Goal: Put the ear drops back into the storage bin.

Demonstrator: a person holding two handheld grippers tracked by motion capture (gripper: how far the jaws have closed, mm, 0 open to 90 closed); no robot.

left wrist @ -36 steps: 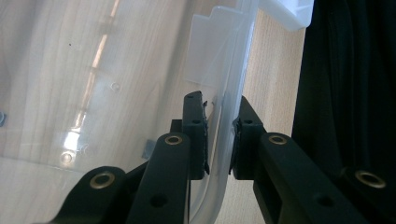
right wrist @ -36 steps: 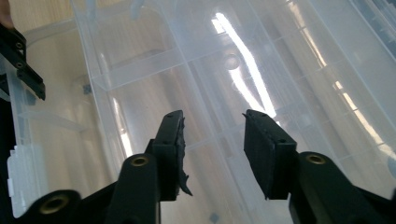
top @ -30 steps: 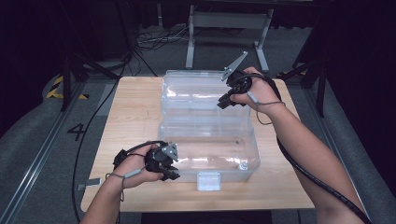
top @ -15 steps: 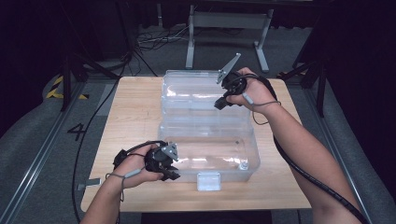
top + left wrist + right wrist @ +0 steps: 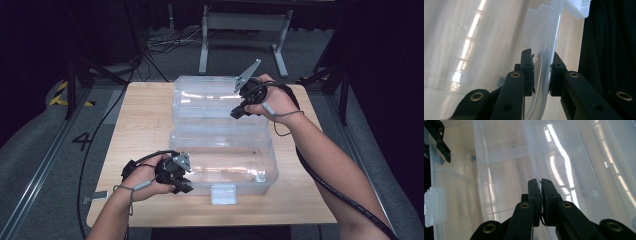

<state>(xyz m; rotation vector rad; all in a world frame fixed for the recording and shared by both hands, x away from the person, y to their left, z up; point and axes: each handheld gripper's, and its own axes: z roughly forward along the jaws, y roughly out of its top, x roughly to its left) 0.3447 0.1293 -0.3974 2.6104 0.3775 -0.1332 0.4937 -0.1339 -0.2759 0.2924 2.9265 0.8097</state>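
Observation:
A clear plastic storage box [image 5: 235, 167] lies open on the wooden table [image 5: 145, 120], its lid [image 5: 207, 100] folded back behind it. My left gripper [image 5: 184, 182] is at the box's front left corner. In the left gripper view it [image 5: 542, 71] is shut on the box's thin clear wall [image 5: 547, 45], with one pad on each side. My right gripper [image 5: 236, 113] hangs over the right part of the lid. In the right gripper view it [image 5: 541, 187] is shut with nothing held, above the ribbed clear plastic [image 5: 564, 157].
A white latch [image 5: 223, 194] sticks out from the box's front wall near the table's front edge. The left gripper [image 5: 441, 140] also appears at the top left of the right gripper view. Stands, cables and dark floor surround the table.
My right gripper has shifted slightly over the lid. The left gripper and the box have stayed put.

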